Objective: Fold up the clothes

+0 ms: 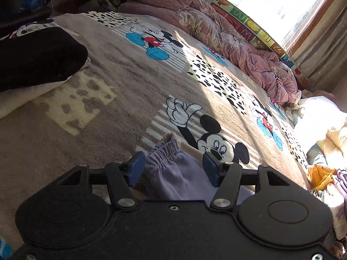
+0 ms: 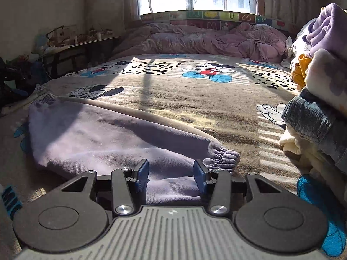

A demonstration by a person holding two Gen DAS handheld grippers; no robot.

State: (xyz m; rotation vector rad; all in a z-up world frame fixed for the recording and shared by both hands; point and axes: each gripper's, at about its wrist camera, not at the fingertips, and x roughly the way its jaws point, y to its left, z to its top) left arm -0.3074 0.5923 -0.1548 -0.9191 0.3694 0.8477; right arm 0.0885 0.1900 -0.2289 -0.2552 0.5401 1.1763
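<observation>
Lavender sweatpants (image 2: 104,138) lie flat on the cartoon-mouse blanket (image 2: 195,99), stretching from an elastic waistband at the left to a gathered cuff (image 2: 223,156) at the right. My right gripper (image 2: 170,173) is open just above the fabric near the cuff, its blue pads apart and not pressing the cloth. In the left wrist view a gathered elastic end of the sweatpants (image 1: 167,160) sits between the pads of my left gripper (image 1: 173,168), which is open; the pads stand clear of the cloth on the right side.
A black folded garment (image 1: 39,56) rests on cream cloth at the left. A crumpled pink quilt (image 2: 206,39) lies along the window side. A pile of clothes (image 2: 321,99) with denim, yellow and purple pieces stands at the right. A cluttered table (image 2: 71,41) is at the far left.
</observation>
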